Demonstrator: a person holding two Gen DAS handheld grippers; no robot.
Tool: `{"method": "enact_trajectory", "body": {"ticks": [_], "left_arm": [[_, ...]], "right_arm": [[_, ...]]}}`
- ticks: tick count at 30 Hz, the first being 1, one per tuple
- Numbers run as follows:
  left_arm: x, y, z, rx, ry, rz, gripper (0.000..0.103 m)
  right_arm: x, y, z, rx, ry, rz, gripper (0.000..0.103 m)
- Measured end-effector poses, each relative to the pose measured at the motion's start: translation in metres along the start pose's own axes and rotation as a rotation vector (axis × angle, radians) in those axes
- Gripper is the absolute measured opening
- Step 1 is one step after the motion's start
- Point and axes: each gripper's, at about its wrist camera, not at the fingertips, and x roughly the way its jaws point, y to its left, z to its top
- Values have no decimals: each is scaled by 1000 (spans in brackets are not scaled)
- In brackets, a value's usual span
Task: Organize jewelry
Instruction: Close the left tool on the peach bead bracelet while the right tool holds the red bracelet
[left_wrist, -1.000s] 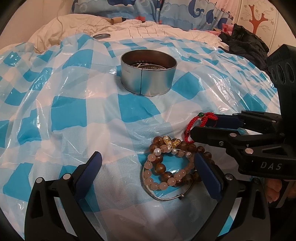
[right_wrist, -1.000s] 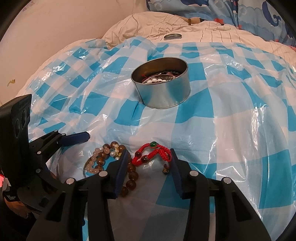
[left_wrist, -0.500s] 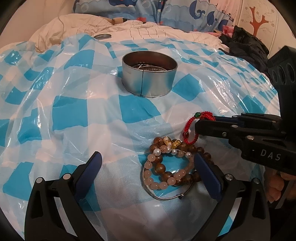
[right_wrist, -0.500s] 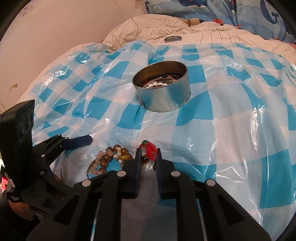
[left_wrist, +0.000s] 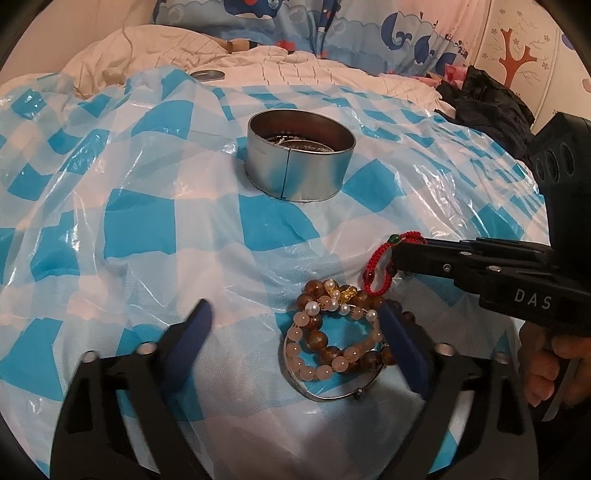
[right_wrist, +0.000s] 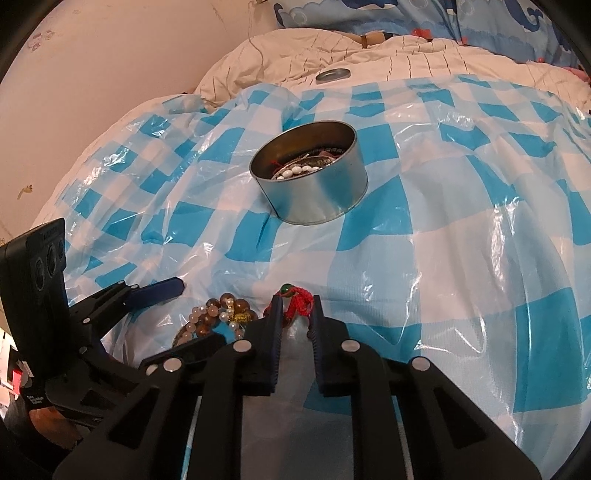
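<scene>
A red cord bracelet (right_wrist: 298, 303) with a green bead is pinched between the pads of my right gripper (right_wrist: 295, 308), which is shut on it; in the left wrist view it hangs from that gripper's tip as the red cord bracelet (left_wrist: 377, 263). A heap of bead bracelets (left_wrist: 334, 334), amber, pink and pearl with a silver bangle, lies on the blue-checked plastic sheet (left_wrist: 166, 229). My left gripper (left_wrist: 293, 332) stands over the heap with its jaws closing; the right pad is against the beads, the left pad apart from them. A round metal tin (left_wrist: 300, 166) holding jewelry sits beyond; the right wrist view shows the tin (right_wrist: 314, 177).
The plastic sheet covers a soft, wrinkled bed. A tin lid (left_wrist: 207, 75) lies on the cream quilt behind the tin. Dark clothing (left_wrist: 491, 99) is piled at the far right. A person's hand (left_wrist: 546, 365) grips the right tool's handle.
My right gripper shut on the red cord bracelet and drew it up off the sheet. My left gripper's jaws have come inward around the bead heap.
</scene>
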Motion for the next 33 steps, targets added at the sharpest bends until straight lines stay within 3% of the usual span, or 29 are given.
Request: {"method": "enact_trajectory", "body": {"ticks": [7,14,23,26,31,33], "left_arm": [[0,-1,-1,16,6,6,49],[-4,0,-2,17,-10,-4,15],[-13,-1,0,23,-32,-24,10],[-9,1,-1,15,-15,-22,10],[-12,1,-1,20,-33,-24,10],[-14,1,0,17,-38,-24,10]], "right_arm": [[2,0,-1,3,7,4,16],[3,0,-1,6,13,0,16],[4,0,-2,3,15,0,17],[7,1,-3,2,30,9,28],[6,4,-4,-6,21,9,28],[3,5,-3,-12,9,14,21]]}}
